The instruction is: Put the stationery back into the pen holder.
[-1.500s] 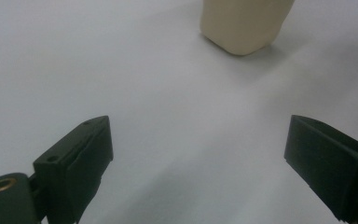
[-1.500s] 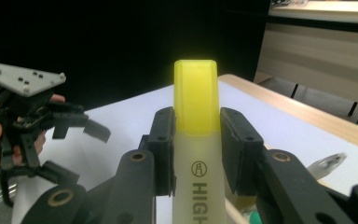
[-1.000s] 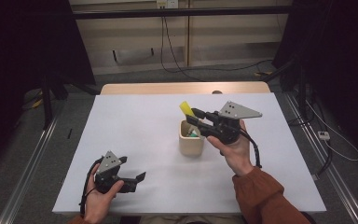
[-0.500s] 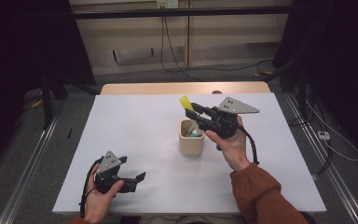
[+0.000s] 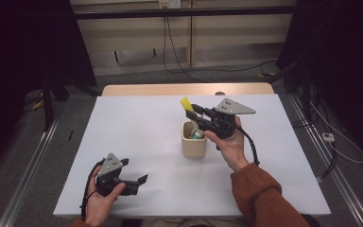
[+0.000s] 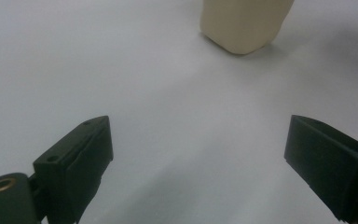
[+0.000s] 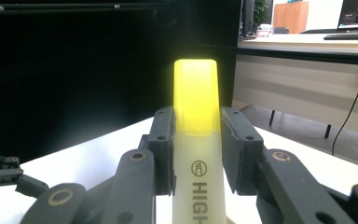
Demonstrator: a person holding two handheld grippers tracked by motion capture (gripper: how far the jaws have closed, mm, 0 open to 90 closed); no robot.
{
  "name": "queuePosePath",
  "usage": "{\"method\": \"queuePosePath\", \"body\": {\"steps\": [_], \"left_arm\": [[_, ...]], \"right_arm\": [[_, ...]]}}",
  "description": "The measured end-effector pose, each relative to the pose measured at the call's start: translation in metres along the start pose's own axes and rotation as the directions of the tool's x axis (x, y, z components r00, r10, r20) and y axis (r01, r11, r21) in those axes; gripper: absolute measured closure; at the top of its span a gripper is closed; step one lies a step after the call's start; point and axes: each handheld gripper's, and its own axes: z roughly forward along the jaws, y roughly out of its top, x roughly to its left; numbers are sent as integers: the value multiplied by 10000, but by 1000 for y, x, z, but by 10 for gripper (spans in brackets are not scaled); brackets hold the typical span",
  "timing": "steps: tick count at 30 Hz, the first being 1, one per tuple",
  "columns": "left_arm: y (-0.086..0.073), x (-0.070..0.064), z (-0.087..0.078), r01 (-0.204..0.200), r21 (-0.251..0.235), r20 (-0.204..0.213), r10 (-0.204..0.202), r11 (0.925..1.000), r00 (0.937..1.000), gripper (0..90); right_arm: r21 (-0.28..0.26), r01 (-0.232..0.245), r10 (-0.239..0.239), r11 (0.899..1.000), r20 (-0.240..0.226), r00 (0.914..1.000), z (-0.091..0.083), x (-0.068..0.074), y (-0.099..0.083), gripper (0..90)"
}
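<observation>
Above the cup (image 5: 194, 142), highlighter (image 7: 196, 140) pinched by right gripper (image 7: 196, 140), lower end hidden.

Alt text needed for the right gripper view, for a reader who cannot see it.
Two black tongs clamp a yellow highlighter just below its bright cap, which points away from the camera. Behind lie the white table and a dark backdrop.

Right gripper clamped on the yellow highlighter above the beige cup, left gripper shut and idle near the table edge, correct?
Not quite: the left gripper is open, its jaws spread wide apart in the left gripper view. The rest holds: right gripper clamps the yellow highlighter over the beige cup.
</observation>
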Motion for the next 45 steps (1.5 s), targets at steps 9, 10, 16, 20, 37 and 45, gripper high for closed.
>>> {"method": "queuePosePath", "body": {"steps": [9, 10, 16, 20, 37, 45], "left_arm": [[0, 0, 0, -1, 38, -21, 1, 10000, 10000, 78], [0, 0, 0, 23, 0, -5, -23, 10000, 10000, 77], [0, 0, 0, 30, 48, -30, -30, 10000, 10000, 77], [0, 0, 1, 23, 19, -24, -23, 10000, 10000, 77], [0, 0, 0, 25, 4, -5, -25, 10000, 10000, 78], [0, 0, 0, -15, 26, -2, 15, 10000, 10000, 78]], "right_arm": [[178, -78, 77, 9998, 56, 10000, 7, -4, -8, 677], [210, -45, 44, 9998, 34, 10000, 7, -4, -8, 677], [404, 9, -8, 9992, -21, 10000, 7, -8, -11, 677], [516, -50, 51, 9987, -26, 10000, 8, -10, -15, 677], [1019, -150, 146, 9947, 38, 9999, 9, -11, -34, 676], [903, -512, 491, 9946, 254, 9985, 3, -13, -31, 378]]}}
